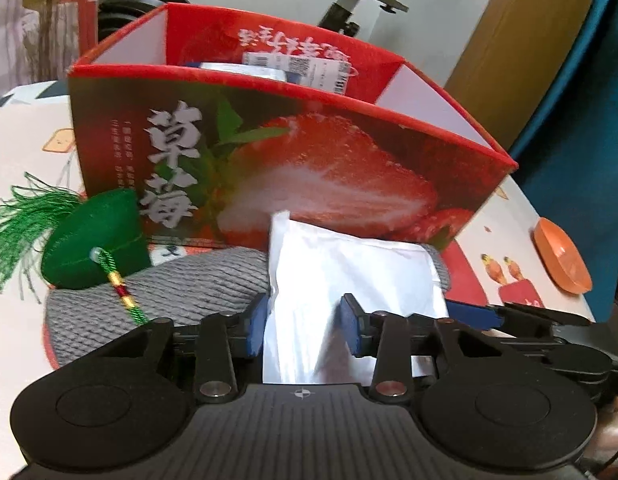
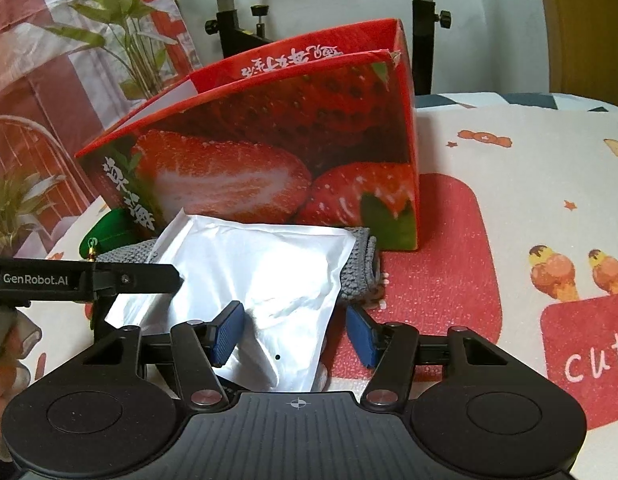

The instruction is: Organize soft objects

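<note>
A white foil pouch (image 1: 349,272) (image 2: 253,272) lies on a grey knitted piece (image 1: 161,292) (image 2: 363,256) in front of a red strawberry box (image 1: 309,160) (image 2: 269,140). My left gripper (image 1: 305,324) is shut on the pouch's near left part, and the foil is creased between the blue pads. My right gripper (image 2: 295,334) grips the near right part, one pad denting the foil and the other at its edge. A green felt charm with a tassel (image 1: 97,240) (image 2: 109,228) rests on the knit's left end, against the box.
Inside the box lies a packet with a barcode label (image 1: 297,66). An orange dish (image 1: 561,256) sits near the table's right edge. The patterned tablecloth (image 2: 529,184) stretches right of the box. An exercise bike (image 2: 229,12) and plants (image 2: 121,28) stand behind the table.
</note>
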Tool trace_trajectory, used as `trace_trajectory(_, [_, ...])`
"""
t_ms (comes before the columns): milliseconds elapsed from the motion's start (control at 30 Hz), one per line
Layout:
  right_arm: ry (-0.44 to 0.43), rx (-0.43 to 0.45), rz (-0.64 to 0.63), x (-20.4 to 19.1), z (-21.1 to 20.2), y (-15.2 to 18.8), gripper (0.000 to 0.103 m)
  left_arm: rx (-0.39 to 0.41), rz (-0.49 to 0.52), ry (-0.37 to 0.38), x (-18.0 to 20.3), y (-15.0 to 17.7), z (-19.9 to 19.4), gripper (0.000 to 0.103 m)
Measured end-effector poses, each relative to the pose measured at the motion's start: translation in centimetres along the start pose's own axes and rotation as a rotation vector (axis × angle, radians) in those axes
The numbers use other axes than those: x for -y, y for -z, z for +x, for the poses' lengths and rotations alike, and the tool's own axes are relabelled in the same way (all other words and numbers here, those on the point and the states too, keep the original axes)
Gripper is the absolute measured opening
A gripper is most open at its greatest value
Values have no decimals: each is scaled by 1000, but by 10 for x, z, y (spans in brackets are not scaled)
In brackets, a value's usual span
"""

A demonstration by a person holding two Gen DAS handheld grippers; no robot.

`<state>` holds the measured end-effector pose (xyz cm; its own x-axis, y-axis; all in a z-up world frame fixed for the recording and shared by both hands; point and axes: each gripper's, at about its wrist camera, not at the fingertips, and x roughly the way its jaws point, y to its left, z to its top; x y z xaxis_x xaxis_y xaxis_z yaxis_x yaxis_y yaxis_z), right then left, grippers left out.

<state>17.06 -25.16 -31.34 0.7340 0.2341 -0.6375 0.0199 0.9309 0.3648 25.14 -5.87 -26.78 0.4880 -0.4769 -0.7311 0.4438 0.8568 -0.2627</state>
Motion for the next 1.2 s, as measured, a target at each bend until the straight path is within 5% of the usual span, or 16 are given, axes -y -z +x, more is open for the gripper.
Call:
trace_trajectory(100, [-16,-1,-4,-1,-1,1,43,4,12,-1,5,2,0,38])
trace_trajectory(433, [-27,-7,6,-1,-3,1,38,1,-25,34,2,11,-2,32])
trace_trajectory(467, [-25,-5,10,0,-4,1,31,8,-19,36,2,11,-4,21])
trace_trajectory(533, [-11,7,35,3,-7,0,16,18,-8,54,3,12,-6,21])
trace_trajectory(633, [-23,18,83,12,-10,0,8,20,-1,58,4,15,-8,18])
trace_trajectory(1200, [-75,184,-68,-16,-53,-26,6,169,-30,95,1,4,-62,15])
